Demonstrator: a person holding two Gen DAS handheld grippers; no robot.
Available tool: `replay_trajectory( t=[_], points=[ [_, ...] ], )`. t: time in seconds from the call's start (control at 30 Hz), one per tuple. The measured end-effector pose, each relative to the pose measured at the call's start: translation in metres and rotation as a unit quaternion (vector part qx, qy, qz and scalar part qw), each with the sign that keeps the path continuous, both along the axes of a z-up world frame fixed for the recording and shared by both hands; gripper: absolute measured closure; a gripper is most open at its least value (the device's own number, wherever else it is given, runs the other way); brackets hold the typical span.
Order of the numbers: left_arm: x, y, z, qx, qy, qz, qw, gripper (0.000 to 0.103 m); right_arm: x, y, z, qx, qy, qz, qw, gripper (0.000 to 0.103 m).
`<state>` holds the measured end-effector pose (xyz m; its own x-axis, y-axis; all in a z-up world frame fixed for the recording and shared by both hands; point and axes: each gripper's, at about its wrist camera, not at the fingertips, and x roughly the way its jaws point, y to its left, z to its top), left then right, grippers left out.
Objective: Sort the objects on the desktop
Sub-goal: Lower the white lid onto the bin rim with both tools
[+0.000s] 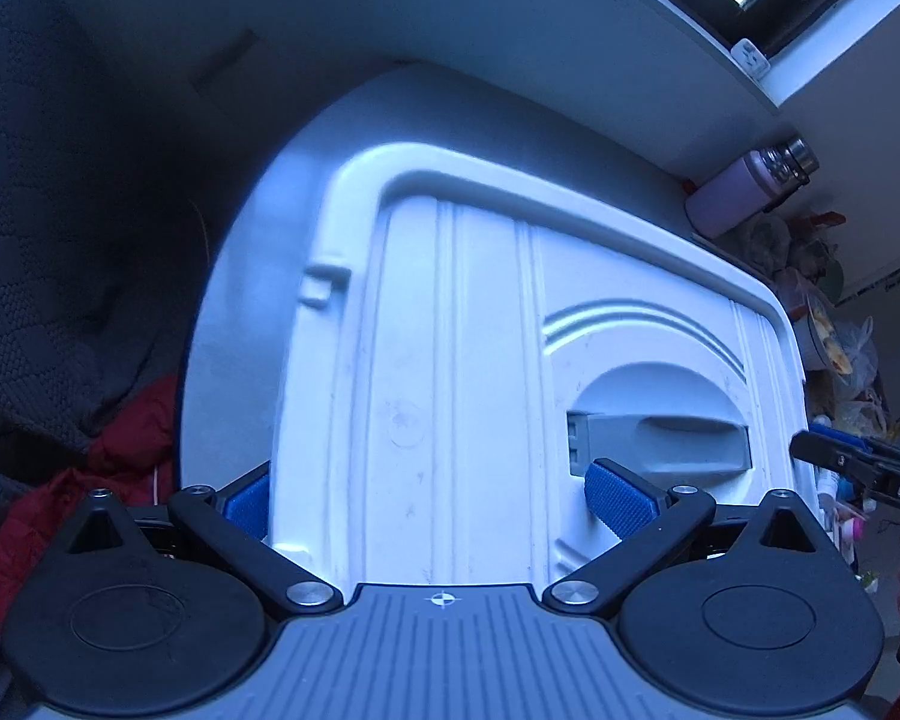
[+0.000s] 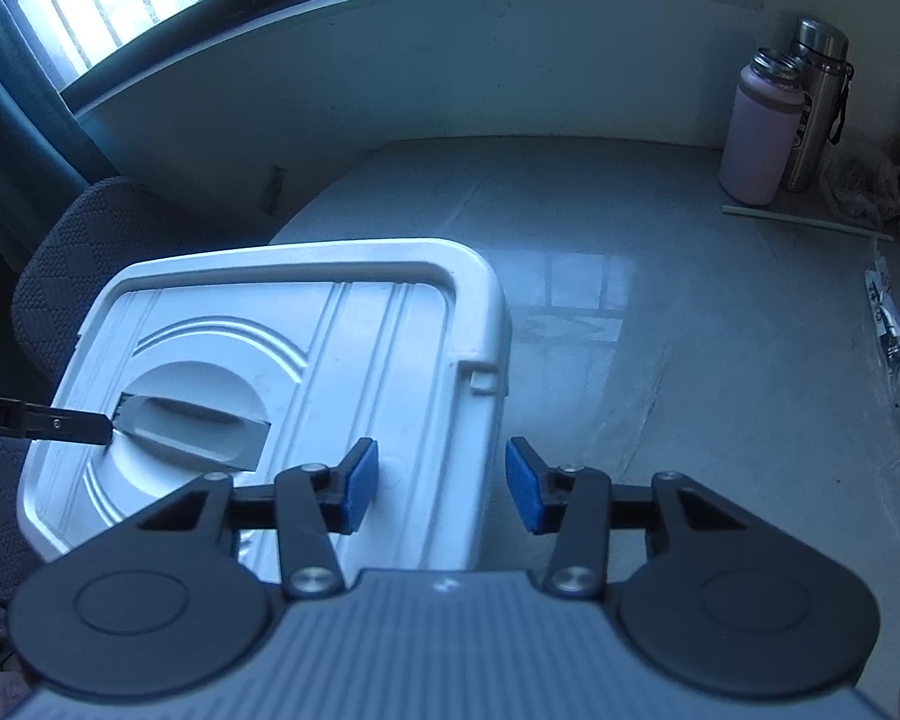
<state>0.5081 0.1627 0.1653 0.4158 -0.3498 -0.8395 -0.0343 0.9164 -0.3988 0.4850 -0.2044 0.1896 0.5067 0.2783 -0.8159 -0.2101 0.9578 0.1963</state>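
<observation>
White plastic storage box point(image 2: 491, 420) sits on the grey table point(image 2: 690, 390), lid point(image 2: 360, 330) on, near the table's rounded corner. Grey handle point(image 2: 192, 426) lies flat in the round recess in the lid. Left gripper point(image 1: 432, 498): fingers wide apart and nothing clamped. One blue pad sits off the box's outer side, the other is over the lid right by the handle's end. From the right wrist view a black fingertip of it meets that end of the handle; can't tell if it's touching or just short. Right gripper point(image 2: 441, 486): pads drawn in on the opposite long edge of the lid, one over the lid's ribbed top, the other outside the box's side wall, with the raised rim between them. Reads as clamped on that rim, though the contact faces themselves aren't visible. Both grippers are pitched steeply down at the box. Beyond the box, at the table's far side against the wall: pink bottle point(image 2: 759, 132) upright, steel flask point(image 2: 816, 102) upright just behind it, touching or nearly. Well apart from the box, bags and loose clutter point(image 1: 834, 348) line the table edge past the bottles. Dark knit chair back point(image 2: 60, 276) stands off the table on the box's handle side, red cloth point(image 1: 90, 480) below it.
</observation>
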Motion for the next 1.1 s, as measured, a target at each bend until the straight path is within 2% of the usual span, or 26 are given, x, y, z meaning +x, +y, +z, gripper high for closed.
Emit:
replay_trajectory(
  t=[0.07,0.2,0.33,0.43,0.47,0.5,0.63,0.7,0.77,0.83,1.1],
  points=[
    [-0.001,-0.007,-0.001,0.011,-0.002,-0.006,0.9999,0.000,0.000,0.000,-0.001,-0.018,-0.001,-0.005,1.000,0.056],
    [-0.002,-0.004,0.003,0.012,-0.005,-0.001,0.9999,0.000,-0.003,-0.006,-0.003,0.015,0.008,-0.013,1.000,0.054],
    [-0.003,-0.005,0.013,0.044,-0.022,-0.003,0.9988,0.000,-0.007,-0.002,-0.006,0.013,0.007,-0.015,1.000,0.049],
    [-0.004,-0.015,0.017,0.081,-0.037,-0.020,0.9959,0.000,-0.012,0.004,-0.007,-0.001,0.001,-0.025,1.000,0.036],
    [-0.006,-0.017,0.018,0.090,-0.046,-0.023,0.9946,0.000,-0.015,0.005,-0.007,-0.014,-0.004,-0.035,0.999,0.028],
    [-0.008,-0.020,0.020,0.100,-0.054,-0.026,0.9932,0.000,-0.018,0.006,-0.007,-0.021,-0.008,-0.045,0.999,0.027],
    [-0.016,-0.027,0.025,0.130,-0.078,-0.024,0.9881,0.000,-0.038,0.009,-0.005,0.015,-0.010,-0.076,0.997,0.025],
    [-0.023,-0.031,0.026,0.142,-0.091,-0.022,0.9854,0.000,-0.051,0.018,-0.011,-0.007,-0.018,-0.081,0.997,0.020],
    [-0.031,-0.034,0.025,0.155,-0.113,-0.025,0.9811,0.000,-0.065,0.024,-0.015,-0.022,-0.046,-0.088,0.995,0.016],
    [-0.035,-0.036,0.024,0.156,-0.129,-0.024,0.9790,0.000,-0.074,0.029,-0.016,-0.034,-0.065,-0.086,0.994,0.016],
    [-0.044,-0.035,0.024,0.152,-0.161,-0.011,0.9752,0.000,-0.083,0.036,-0.016,-0.054,-0.082,-0.105,0.990,0.013]
  ],
)
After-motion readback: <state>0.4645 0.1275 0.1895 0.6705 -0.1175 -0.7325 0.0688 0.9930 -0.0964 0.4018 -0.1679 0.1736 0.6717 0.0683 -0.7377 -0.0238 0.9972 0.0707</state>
